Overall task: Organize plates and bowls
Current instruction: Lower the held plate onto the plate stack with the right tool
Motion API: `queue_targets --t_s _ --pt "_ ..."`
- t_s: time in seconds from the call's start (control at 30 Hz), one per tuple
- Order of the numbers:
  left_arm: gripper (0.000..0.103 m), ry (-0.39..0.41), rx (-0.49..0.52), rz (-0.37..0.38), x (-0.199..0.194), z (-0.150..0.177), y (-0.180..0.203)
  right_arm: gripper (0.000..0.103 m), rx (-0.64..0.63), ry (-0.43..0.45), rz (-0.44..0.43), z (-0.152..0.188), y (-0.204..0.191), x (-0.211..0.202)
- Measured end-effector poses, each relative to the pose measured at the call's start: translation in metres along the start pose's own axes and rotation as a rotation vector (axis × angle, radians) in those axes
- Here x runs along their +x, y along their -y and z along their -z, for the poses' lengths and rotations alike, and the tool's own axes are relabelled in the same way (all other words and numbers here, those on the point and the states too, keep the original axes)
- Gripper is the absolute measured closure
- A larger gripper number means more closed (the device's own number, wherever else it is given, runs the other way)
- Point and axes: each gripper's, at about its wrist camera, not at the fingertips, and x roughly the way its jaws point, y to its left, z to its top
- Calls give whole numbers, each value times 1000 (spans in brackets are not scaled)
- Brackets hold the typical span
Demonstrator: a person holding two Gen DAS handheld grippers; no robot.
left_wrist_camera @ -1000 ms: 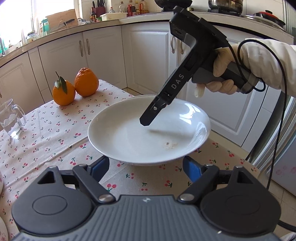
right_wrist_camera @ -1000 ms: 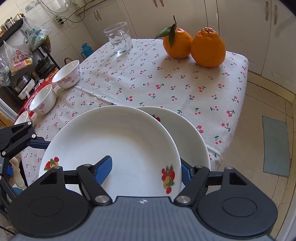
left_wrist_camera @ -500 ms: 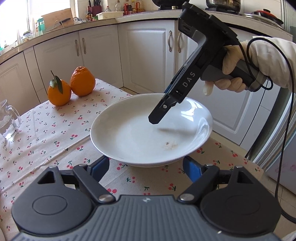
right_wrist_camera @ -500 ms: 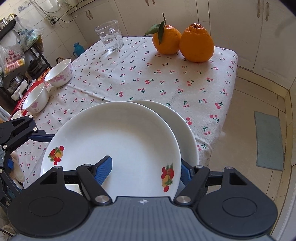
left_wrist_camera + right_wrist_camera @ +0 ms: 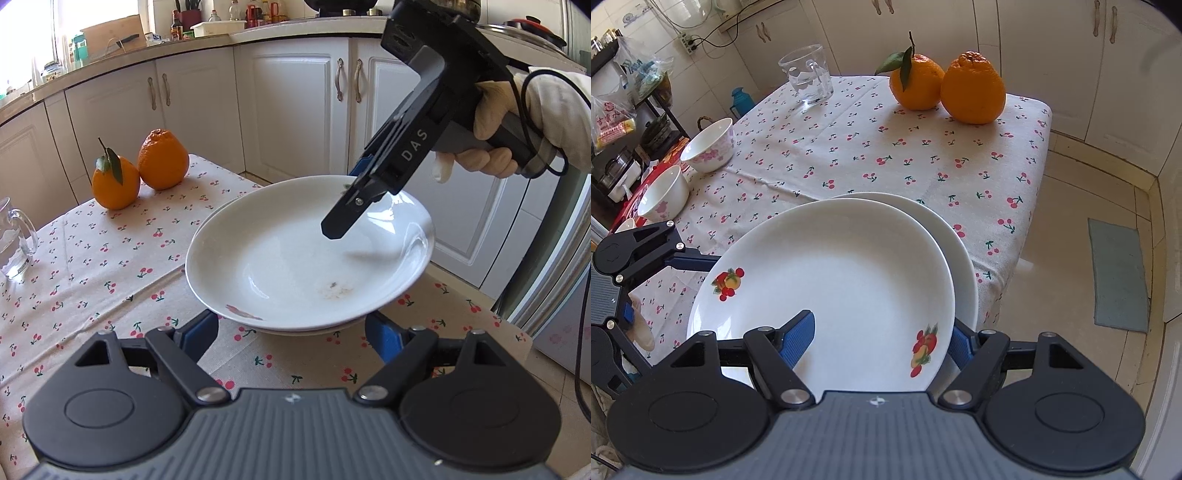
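Note:
My right gripper point(image 5: 882, 332) is shut on the rim of a white plate with fruit prints point(image 5: 834, 280), one finger inside and one under. It holds the plate over a second white plate point(image 5: 960, 243) lying on the cherry-print tablecloth point(image 5: 849, 158). In the left wrist view the held plate point(image 5: 295, 266) sits nearly on the lower plate, whose edge point(image 5: 314, 329) peeks out beneath; the right gripper point(image 5: 347, 218) reaches in from the upper right. My left gripper point(image 5: 291, 328) is open and empty just short of the plates. Two white bowls with pink flowers point(image 5: 709, 146) point(image 5: 663, 194) stand at the table's left.
Two oranges point(image 5: 945, 86) and a glass mug point(image 5: 807, 75) stand at the table's far end. White cabinets point(image 5: 288, 107) surround the table. The table edge and floor with a grey mat point(image 5: 1119, 273) lie to the right.
The right gripper has lowered the fruit-print plate closer onto the lower plate. The left gripper stays open and has barely shifted.

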Motion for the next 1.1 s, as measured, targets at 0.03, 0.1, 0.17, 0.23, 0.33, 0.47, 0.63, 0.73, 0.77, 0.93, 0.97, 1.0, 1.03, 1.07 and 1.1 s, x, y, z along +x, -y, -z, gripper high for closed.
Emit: queue_targets --t_s 0.03,0.1,0.17,0.23,0.33,0.47,0.63,0.73,0.77,0.93,0.97,1.0,1.03,1.07,1.1 --pt "17 0 -1 0 0 0 0 23 1 1 1 1 0 -1" --pt "17 -1 -3 0 0 0 -1 23 2 3 1 3 -1 -3" --pt "17 -2 -6 2 1 0 -2 23 4 6 2 4 -1 -5" --pt "17 -4 -5 1 2 0 -2 23 9 10 2 6 -1 -7" --pt "16 -6 -3 2 3 0 -2 22 11 15 4 7 -2 -9" --pt "16 -6 -5 3 3 0 -2 22 8 16 8 9 -4 -12" --pt "16 -2 0 0 1 -1 -1 22 9 20 15 12 -5 -15" --pt "16 -2 2 -1 0 -1 0 22 8 20 20 13 -7 -17" --pt "16 -1 2 1 -1 0 0 21 8 19 23 13 -7 -17" --pt "16 1 8 2 -5 2 1 20 6 19 32 15 -9 -18" --pt "15 4 11 1 -7 3 1 19 5 19 35 16 -10 -17" --pt "15 7 14 -1 -9 3 2 18 6 18 38 16 -11 -17" --pt "15 10 16 -1 -11 4 2 18 5 18 41 16 -12 -17" --pt "15 14 18 0 -13 5 3 17 4 17 46 17 -13 -17" --pt "15 17 19 0 -15 5 3 17 6 18 50 17 -14 -17"
